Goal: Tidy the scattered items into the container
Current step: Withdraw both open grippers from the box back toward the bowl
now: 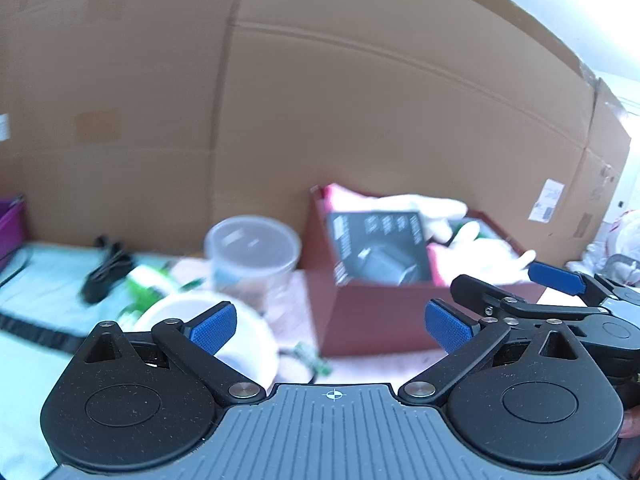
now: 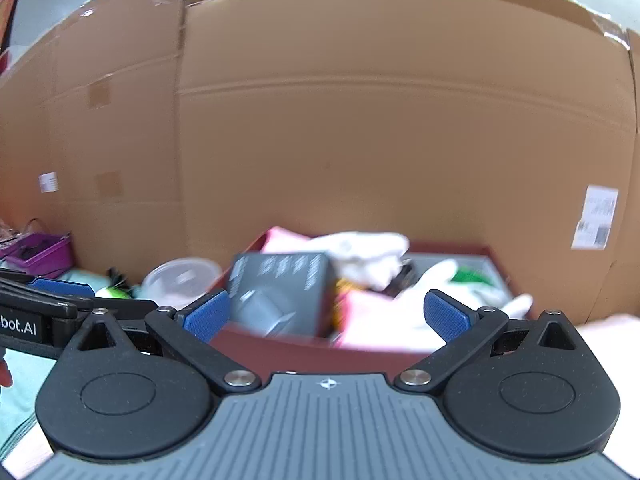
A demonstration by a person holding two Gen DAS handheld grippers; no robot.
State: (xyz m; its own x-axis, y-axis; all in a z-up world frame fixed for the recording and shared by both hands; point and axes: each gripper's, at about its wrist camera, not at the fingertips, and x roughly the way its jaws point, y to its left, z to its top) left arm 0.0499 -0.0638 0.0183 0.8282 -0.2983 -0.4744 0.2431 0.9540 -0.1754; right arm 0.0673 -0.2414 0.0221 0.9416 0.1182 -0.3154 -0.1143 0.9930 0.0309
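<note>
A dark red box (image 1: 376, 316) stands on the table and holds a black carton (image 1: 378, 246), white cloth (image 1: 424, 206) and pink items. It also shows in the right wrist view (image 2: 280, 350) with the black carton (image 2: 280, 292) inside. My left gripper (image 1: 330, 326) is open and empty, in front of the box's left corner. My right gripper (image 2: 326, 314) is open and empty, just in front of the box; it appears in the left wrist view (image 1: 512, 292). Left of the box lie a clear plastic tub (image 1: 252, 256), a white bowl (image 1: 248, 344), green packets (image 1: 146, 284) and a black cable (image 1: 106, 272).
A large cardboard wall (image 1: 320, 100) stands close behind the table. A purple basket (image 2: 40, 254) sits at the far left. A black strap (image 1: 36, 330) lies across the pale green cloth (image 1: 48, 272). A small green item (image 1: 316, 360) lies near the box's front.
</note>
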